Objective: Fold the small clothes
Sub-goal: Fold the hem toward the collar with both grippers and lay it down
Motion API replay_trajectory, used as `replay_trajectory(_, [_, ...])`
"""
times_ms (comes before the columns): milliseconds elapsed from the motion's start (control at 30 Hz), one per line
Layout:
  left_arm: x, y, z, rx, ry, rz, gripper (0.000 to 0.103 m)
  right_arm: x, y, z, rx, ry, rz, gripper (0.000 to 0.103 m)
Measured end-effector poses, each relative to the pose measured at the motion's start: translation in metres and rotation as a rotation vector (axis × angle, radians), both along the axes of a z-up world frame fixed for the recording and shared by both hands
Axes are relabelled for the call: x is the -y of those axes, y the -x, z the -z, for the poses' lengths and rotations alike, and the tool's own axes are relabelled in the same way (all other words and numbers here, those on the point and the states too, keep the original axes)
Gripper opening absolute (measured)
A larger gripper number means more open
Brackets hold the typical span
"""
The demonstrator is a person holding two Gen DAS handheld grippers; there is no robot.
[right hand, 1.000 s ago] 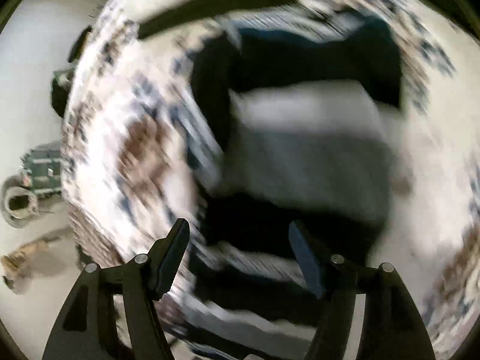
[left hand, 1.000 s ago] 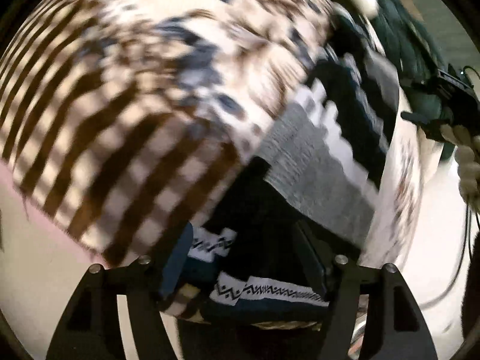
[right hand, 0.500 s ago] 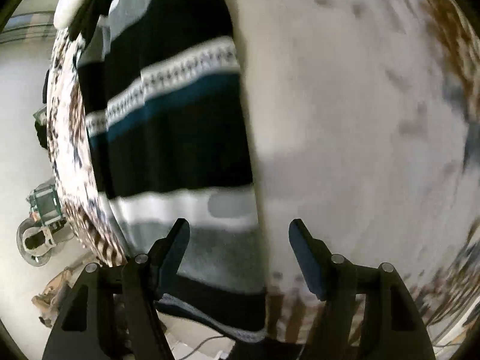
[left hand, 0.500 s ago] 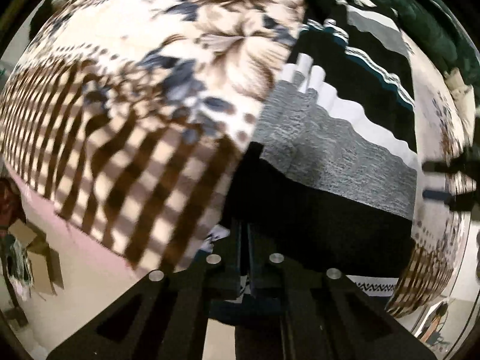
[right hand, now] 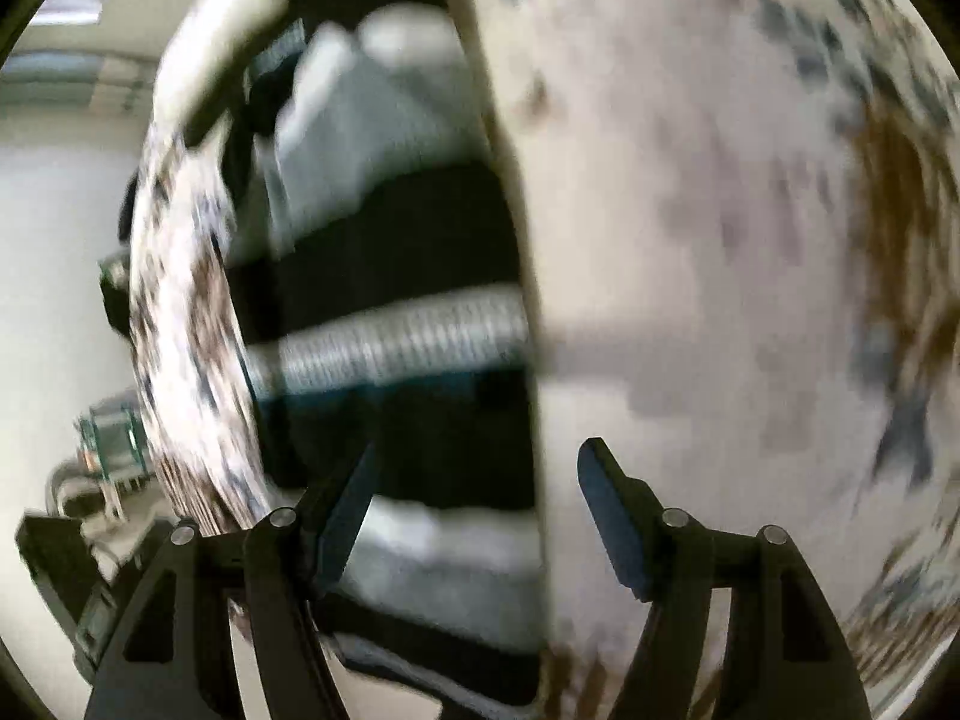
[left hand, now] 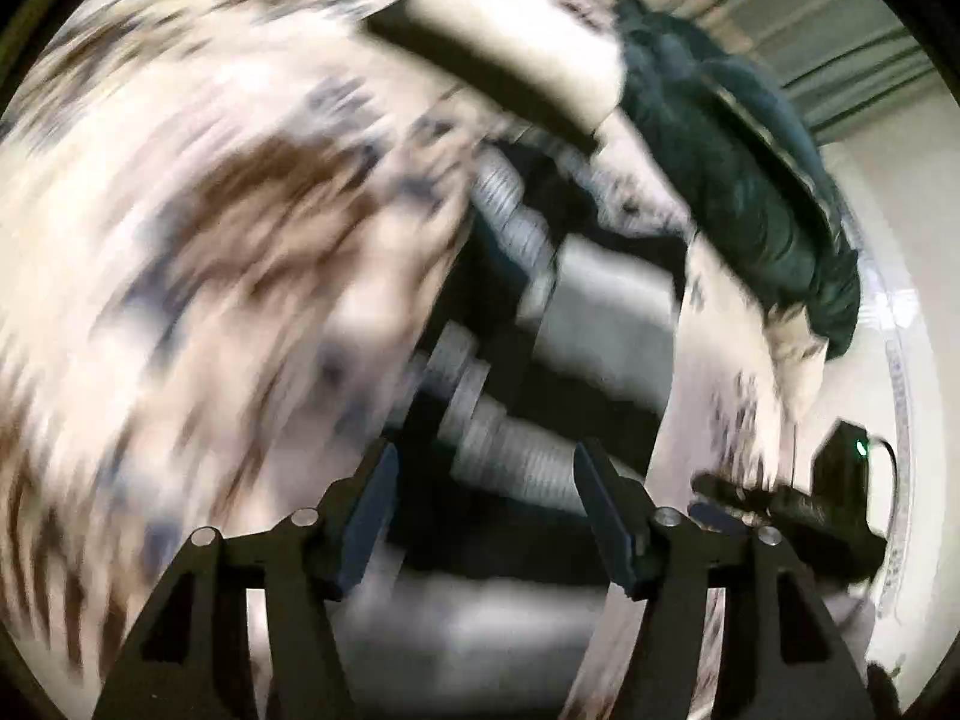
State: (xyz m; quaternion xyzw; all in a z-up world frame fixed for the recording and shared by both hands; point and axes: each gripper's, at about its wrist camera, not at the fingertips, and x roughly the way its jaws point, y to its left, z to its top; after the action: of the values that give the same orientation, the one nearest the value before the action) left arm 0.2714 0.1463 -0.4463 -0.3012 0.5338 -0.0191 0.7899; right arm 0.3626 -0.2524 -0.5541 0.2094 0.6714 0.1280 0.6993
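A striped knit garment (left hand: pixel 540 324), banded black, grey and white, lies folded on a floral blanket (left hand: pixel 228 192). My left gripper (left hand: pixel 485 456) hovers above it. Its jaws are opening, and nothing is pinched between them. The left wrist view is smeared by motion. In the right wrist view the same garment (right hand: pixel 390 276) fills the left centre. My right gripper (right hand: pixel 480 453) stands open over the garment's right edge, where it meets the blanket (right hand: pixel 720 240), and holds nothing. The right gripper (left hand: pixel 756 501) also shows at the right of the left wrist view.
A dark green garment (left hand: pixel 750 180) lies heaped at the blanket's far right edge. A cream-coloured piece (left hand: pixel 516 54) lies behind the striped garment. Beyond the blanket's left edge is pale floor with some equipment (right hand: pixel 111 444).
My left gripper was shut low at the garment's near edge; now it is open, higher and further over the garment. The right gripper swung sideways and stayed open.
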Motion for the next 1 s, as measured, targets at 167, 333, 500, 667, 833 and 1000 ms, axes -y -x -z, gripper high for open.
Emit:
replay_trajectory(167, [0.005, -0.154, 0.03, 0.046, -0.026, 0.118, 0.059, 0.0, -0.108, -0.021, 0.136, 0.021, 0.097, 0.071])
replay_trajectory(333, [0.007, -0.246, 0.073, 0.006, -0.115, 0.233, 0.024, -0.018, -0.203, -0.004, 0.16, -0.014, 0.181, 0.07])
replay_trajectory(500, [0.019, -0.25, 0.062, 0.092, -0.232, 0.368, 0.004, -0.023, -0.23, 0.008, 0.194, 0.071, 0.228, 0.007])
replay_trajectory(667, [0.018, -0.283, 0.067, 0.114, -0.235, 0.401, 0.004, -0.006, -0.227, 0.015, 0.22, 0.115, 0.272, 0.007])
replay_trajectory(833, [0.014, -0.308, 0.1, 0.019, -0.153, 0.42, 0.008, -0.008, -0.24, 0.032, 0.183, 0.177, 0.258, 0.007])
replay_trajectory(1000, [-0.026, -0.268, 0.069, 0.016, 0.009, 0.294, 0.032, -0.006, -0.239, 0.029, 0.124, 0.16, 0.221, 0.028])
